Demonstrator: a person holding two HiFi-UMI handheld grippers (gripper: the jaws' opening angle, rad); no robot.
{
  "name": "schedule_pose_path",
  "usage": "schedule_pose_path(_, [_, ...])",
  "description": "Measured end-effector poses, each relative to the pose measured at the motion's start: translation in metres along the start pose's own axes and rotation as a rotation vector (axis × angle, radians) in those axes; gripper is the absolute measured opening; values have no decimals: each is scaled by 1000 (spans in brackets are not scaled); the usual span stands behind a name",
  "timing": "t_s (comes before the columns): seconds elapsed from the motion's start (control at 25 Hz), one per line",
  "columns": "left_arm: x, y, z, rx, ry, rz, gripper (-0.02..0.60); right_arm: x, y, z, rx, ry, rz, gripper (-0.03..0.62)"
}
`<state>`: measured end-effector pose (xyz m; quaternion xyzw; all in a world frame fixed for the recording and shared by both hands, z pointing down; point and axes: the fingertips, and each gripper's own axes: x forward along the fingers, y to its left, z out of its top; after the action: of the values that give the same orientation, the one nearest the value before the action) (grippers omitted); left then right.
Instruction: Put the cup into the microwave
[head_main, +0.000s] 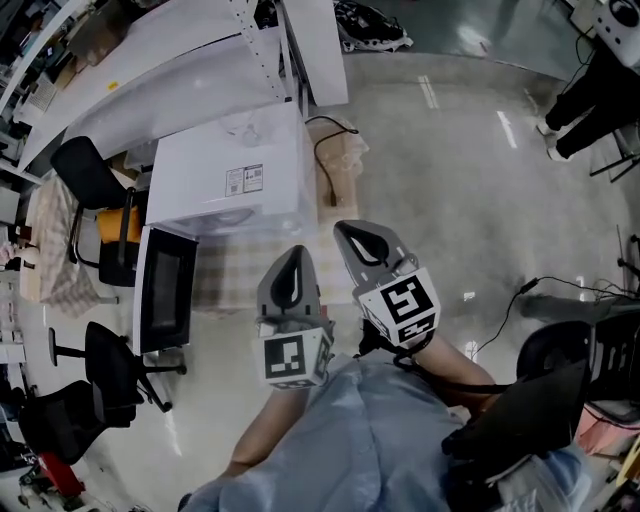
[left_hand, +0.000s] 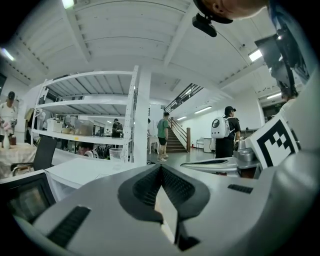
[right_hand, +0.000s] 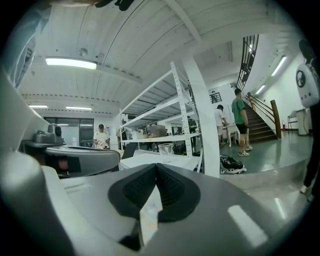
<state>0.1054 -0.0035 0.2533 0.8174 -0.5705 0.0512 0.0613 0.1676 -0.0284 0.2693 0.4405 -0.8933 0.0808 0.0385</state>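
Note:
A clear plastic cup (head_main: 243, 126) stands on top of the white microwave (head_main: 225, 185), near its far edge. The microwave's dark door (head_main: 166, 290) hangs open toward me. My left gripper (head_main: 296, 252) and right gripper (head_main: 346, 229) are held side by side in front of the microwave, short of it, both shut and holding nothing. The left gripper view has its shut gripper (left_hand: 161, 167) pointing level, with the cup (left_hand: 116, 154) ahead to the left on the microwave top (left_hand: 82, 170). In the right gripper view, the cup (right_hand: 165, 148) stands just above the shut gripper (right_hand: 156, 165).
A white shelving rack (head_main: 270, 40) stands behind the microwave, with a cardboard box and cable (head_main: 338, 160) beside it. Black office chairs (head_main: 95, 190) crowd the left. People (left_hand: 163, 135) stand near a staircase (left_hand: 177, 140) in the distance. A dark bag (right_hand: 231, 164) lies on the floor.

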Motion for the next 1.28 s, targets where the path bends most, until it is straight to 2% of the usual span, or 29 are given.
schedule_pose_path(0.24, [17, 2, 16, -14, -26, 34, 8, 12, -14, 13, -6, -3, 35, 3])
schedule_pose_path(0.6, [11, 23, 20, 10, -43, 119, 8, 30, -10, 28, -21, -46, 83, 3])
schedule_pose_path(0.76, [11, 31, 28, 6, -61, 134, 8, 40, -9, 33, -30, -57, 88, 3])
schedule_pose_path(0.92, [13, 48, 27, 13, -76, 141, 8, 57, -9, 36, -42, -61, 79, 3])
schedule_pose_path(1.28, [38, 96, 33, -42, -92, 161, 8, 107, -9, 40, -76, -34, 68, 8])
